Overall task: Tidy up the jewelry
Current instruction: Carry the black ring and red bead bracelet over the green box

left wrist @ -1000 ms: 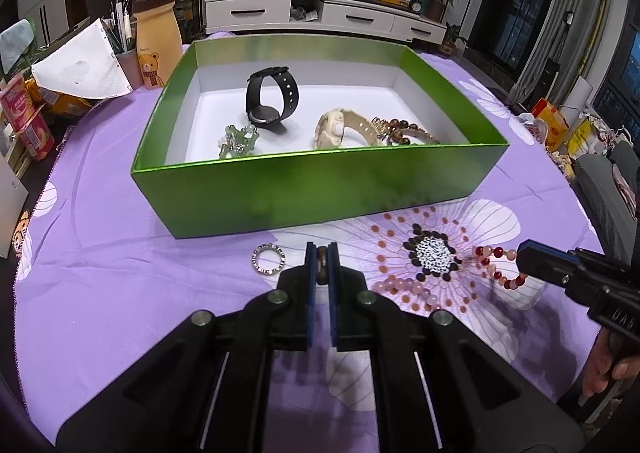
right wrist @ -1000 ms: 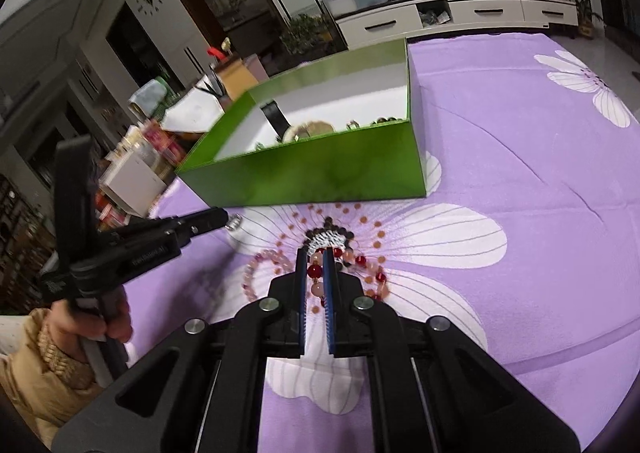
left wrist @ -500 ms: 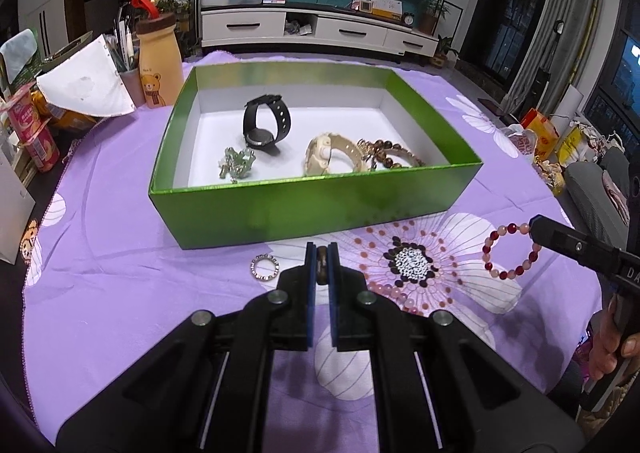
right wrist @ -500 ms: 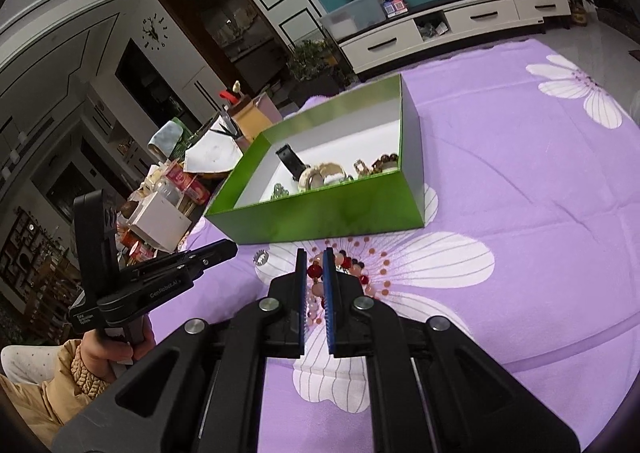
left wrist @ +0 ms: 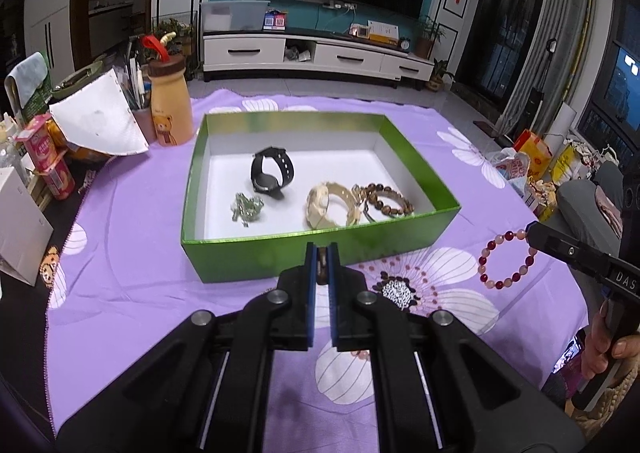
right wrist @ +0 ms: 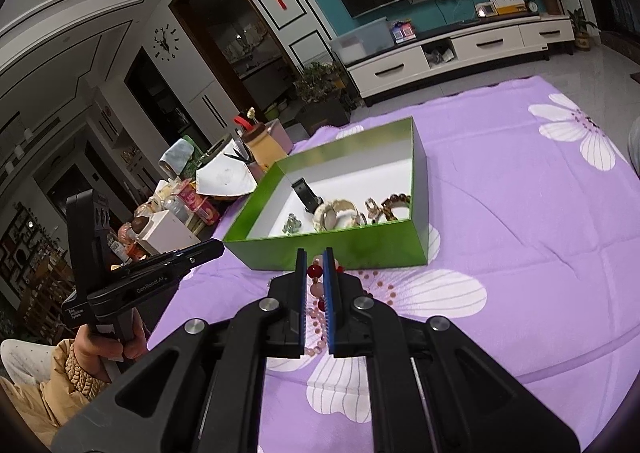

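Carrying both catches toward the box: my right gripper clamps the bracelet, the left gripper pinches something small. I'd clear the near wall before releasing.

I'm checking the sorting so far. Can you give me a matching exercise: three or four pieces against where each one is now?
Things:
1. black watch
2. red and pink bead bracelet
3. brown bead bracelet
4. green box

Places:
A. hanging from the right tool
B. on the purple cloth
C. box, right end
D. box, middle

Pairs: 1-D, 2-A, 3-C, 4-B
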The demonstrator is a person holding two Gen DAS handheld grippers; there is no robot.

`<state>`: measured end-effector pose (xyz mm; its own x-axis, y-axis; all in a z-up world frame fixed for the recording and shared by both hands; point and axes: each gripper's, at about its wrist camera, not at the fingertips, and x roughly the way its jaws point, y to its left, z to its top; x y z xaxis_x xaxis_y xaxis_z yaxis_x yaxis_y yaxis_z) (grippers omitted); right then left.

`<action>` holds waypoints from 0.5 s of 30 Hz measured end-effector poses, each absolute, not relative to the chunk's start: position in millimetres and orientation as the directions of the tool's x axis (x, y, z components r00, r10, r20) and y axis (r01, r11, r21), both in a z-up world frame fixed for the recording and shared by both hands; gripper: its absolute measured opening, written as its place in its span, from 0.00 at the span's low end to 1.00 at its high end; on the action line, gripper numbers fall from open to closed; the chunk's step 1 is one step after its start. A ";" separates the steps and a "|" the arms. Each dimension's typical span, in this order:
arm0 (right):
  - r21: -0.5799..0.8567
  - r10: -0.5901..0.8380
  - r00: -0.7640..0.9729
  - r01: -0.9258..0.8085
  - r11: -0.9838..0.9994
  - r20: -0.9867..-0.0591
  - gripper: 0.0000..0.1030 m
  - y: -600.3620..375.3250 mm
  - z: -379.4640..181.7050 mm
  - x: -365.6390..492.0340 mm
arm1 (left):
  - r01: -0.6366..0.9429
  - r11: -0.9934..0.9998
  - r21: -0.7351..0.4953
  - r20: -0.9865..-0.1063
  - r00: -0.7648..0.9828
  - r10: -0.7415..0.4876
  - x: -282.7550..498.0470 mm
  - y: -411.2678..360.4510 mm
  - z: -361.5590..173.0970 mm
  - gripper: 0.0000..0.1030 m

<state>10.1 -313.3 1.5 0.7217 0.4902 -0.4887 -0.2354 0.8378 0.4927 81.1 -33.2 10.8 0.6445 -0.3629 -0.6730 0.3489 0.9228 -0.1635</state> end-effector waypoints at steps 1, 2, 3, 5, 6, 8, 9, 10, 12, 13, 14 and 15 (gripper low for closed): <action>0.492 0.491 0.724 -0.239 0.837 -0.485 0.07 -313.0 3.5 10.0 | 0.349 0.923 -0.164 -0.671 0.647 -0.364 81.8 -32.3 12.6 0.05; 0.491 0.492 0.727 -0.243 0.837 -0.479 0.07 -312.9 5.5 10.0 | 0.349 0.923 -0.165 -0.668 0.649 -0.365 81.9 -32.0 15.0 0.05; 0.489 0.493 0.729 -0.246 0.837 -0.475 0.07 -312.5 8.2 10.4 | 0.348 0.923 -0.164 -0.664 0.653 -0.364 81.9 -31.4 18.0 0.05; 0.485 0.493 0.733 -0.253 0.837 -0.469 0.07 -311.8 12.1 11.6 | 0.348 0.923 -0.163 -0.659 0.658 -0.364 82.0 -31.0 22.3 0.05; 0.484 0.493 0.734 -0.254 0.837 -0.467 0.07 -311.8 13.3 12.1 | 0.349 0.923 -0.163 -0.657 0.659 -0.365 81.9 -31.2 23.7 0.05; 0.481 0.494 0.737 -0.259 0.837 -0.462 0.07 -311.3 16.5 13.3 | 0.349 0.923 -0.161 -0.653 0.663 -0.365 82.1 -31.8 26.8 0.05; 0.480 0.494 0.738 -0.262 0.837 -0.460 0.07 -311.3 18.1 13.7 | 0.350 0.923 -0.162 -0.652 0.664 -0.366 82.5 -32.2 28.5 0.05; 0.478 0.495 0.739 -0.265 0.837 -0.457 0.07 -311.0 18.9 13.7 | 0.351 0.922 -0.162 -0.651 0.664 -0.367 82.9 -32.7 30.3 0.05; 0.474 0.496 0.741 -0.271 0.838 -0.453 0.07 -310.3 21.5 14.2 | 0.352 0.922 -0.161 -0.647 0.668 -0.368 84.0 -34.2 33.5 0.05; 0.473 0.497 0.742 -0.273 0.838 -0.451 0.07 -310.1 22.4 14.7 | 0.353 0.922 -0.160 -0.646 0.669 -0.368 84.2 -34.7 34.2 0.05; 0.473 0.499 0.742 -0.276 0.836 -0.448 0.07 -309.6 23.3 15.3 | 0.353 0.922 -0.160 -0.644 0.670 -0.369 84.3 -34.9 35.1 0.05; 0.473 0.501 0.742 -0.280 0.836 -0.446 0.07 -309.0 24.1 15.9 | 0.355 0.921 -0.159 -0.642 0.671 -0.369 84.2 -35.5 36.4 0.05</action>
<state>15.9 -309.0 24.1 0.7421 0.5006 -0.4457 -0.2796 0.8356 0.4729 84.2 -35.5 36.4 0.6715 -0.3694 -0.6424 0.3548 0.9213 -0.1589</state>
